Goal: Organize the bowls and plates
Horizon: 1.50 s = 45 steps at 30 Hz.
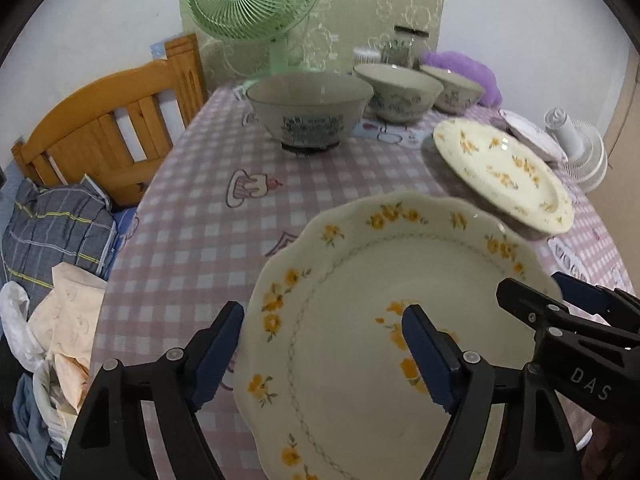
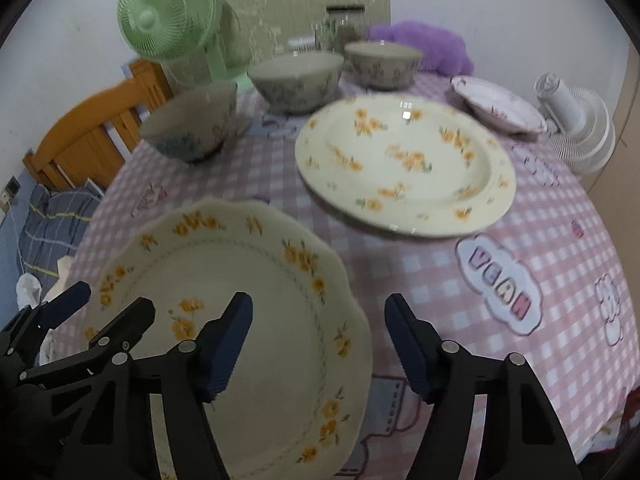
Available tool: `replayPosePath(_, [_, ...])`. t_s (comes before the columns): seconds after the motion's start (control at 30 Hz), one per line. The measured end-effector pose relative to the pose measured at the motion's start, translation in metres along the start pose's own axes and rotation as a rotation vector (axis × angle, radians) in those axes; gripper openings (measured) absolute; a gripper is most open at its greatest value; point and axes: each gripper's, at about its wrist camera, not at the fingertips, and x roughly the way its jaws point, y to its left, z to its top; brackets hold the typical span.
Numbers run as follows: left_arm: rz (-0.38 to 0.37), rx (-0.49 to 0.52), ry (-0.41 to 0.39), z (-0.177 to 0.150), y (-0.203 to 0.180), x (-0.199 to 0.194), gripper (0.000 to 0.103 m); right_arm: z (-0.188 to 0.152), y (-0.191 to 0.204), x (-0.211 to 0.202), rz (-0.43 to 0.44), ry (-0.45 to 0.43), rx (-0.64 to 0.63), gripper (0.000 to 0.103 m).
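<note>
A cream scalloped plate (image 1: pixel 352 272) (image 2: pixel 240 264) with yellow flowers lies at the near edge of the checked tablecloth (image 1: pixel 208 240). My left gripper (image 1: pixel 324 312) (image 2: pixel 112 300) is open and straddles the plate's left rim, one finger outside it and one over the plate. My right gripper (image 2: pixel 320 302) (image 1: pixel 548 290) is open astride the right rim. Behind the scalloped plate lie a round flowered plate (image 1: pixel 500 168) (image 2: pixel 404 160) and a white plate (image 1: pixel 528 132) (image 2: pixel 496 104). Three patterned bowls (image 1: pixel 308 100) (image 2: pixel 296 76) stand in a row at the back.
A green fan (image 1: pixel 248 0), a glass jar (image 1: pixel 404 48) and a purple plush (image 1: pixel 472 72) stand at the back of the table. At its right edge sits a white fan (image 1: pixel 580 148). A wooden frame (image 1: pixel 112 120) and piled cloth (image 1: pixel 52 240) lie to the left.
</note>
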Motion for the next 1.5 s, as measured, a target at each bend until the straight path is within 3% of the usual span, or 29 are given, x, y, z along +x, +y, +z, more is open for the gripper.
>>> replayPosePath(0.5, [-0.066, 0.026, 0.052, 0.004, 0.006, 0.017, 0.077, -0.001, 0.01, 0.013, -0.08, 0.064, 0.008, 0.063])
replayPosePath(0.9, [-0.108, 0.073, 0.046, 0.019, -0.017, -0.009, 0.077, 0.007, -0.006, -0.022, -0.133, 0.058, 0.057, 0.063])
replayPosePath(1.5, [-0.085, 0.025, 0.059, 0.03, -0.104, -0.02, 0.077, 0.018, -0.095, -0.046, -0.093, 0.055, 0.02, 0.061])
